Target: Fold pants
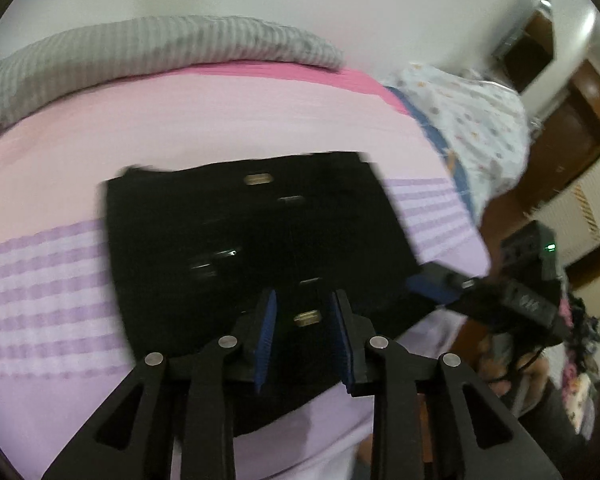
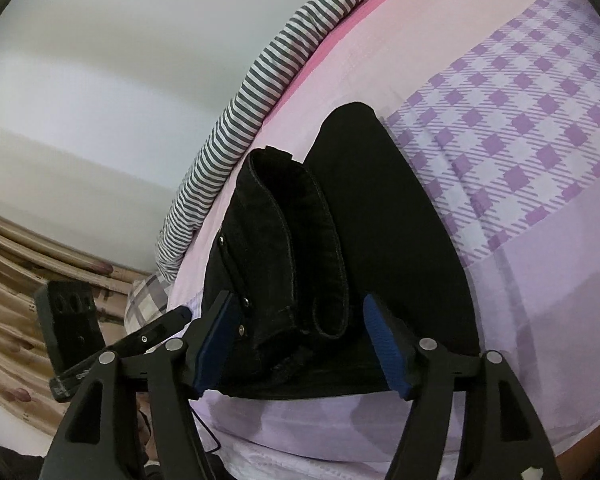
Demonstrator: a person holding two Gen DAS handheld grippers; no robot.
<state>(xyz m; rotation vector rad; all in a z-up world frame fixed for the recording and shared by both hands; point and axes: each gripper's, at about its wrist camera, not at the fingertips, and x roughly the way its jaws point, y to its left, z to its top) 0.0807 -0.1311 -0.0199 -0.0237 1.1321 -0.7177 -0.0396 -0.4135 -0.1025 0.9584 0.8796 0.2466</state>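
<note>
Lying folded on the bed, black pants are seen on the pink/purple checked sheet, waistband and rivets turned up at one end. Left hand-held gripper is held above the pants, jaws apart, nothing gripped. Right hand-held gripper is set w/ jaws wide, straddling the folded end; pads not pressing. Striped blanket lies along far bed edge.

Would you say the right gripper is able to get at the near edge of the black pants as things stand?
Probably yes: the right gripper has its jaws apart astride the folded black pants, with nothing between them and the cloth on the bed sheet.
</note>
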